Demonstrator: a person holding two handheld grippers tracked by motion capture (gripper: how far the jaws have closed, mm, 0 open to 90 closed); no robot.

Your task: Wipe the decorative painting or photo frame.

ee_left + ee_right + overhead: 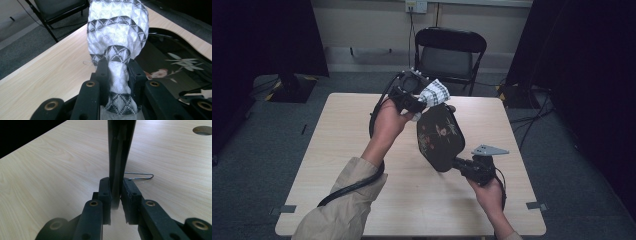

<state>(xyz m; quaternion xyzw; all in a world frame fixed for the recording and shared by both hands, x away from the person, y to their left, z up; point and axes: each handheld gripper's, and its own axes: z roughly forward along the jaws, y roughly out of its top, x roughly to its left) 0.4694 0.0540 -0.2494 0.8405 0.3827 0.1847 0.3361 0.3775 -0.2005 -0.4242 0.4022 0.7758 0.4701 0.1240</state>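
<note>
Grippers both loaded. Left gripper point(414, 102) is clamped on a white cloth point(433, 93) with dark grey patterned bands; in the left gripper view the cloth point(117, 37) bunches narrow between the jaws and fans out wide past the tips, with more of it trailing back behind the pads. Right gripper point(462, 165) is closed on the edge of a dark tray point(439, 137) with a flower and bird print, gripping it at its lower right rim. In the right gripper view the tray point(121, 150) reads edge-on as a thin dark slab rising straight up from between the jaws, pads tight on both faces.

Tray is held tilted up off the table point(337, 150), printed face turned toward the left hand point(387, 122). Cloth sits at the tray's upper edge, touching or just over it; can't tell which. Left gripper view shows the tray's glossy face point(172, 67) right beside and below the cloth.

Right hand point(489, 192) is low near the table's front right. A thin wire loop point(140, 176) lies flat on the table just behind the right gripper. Folding chair point(451, 52) stands beyond the far edge.
</note>
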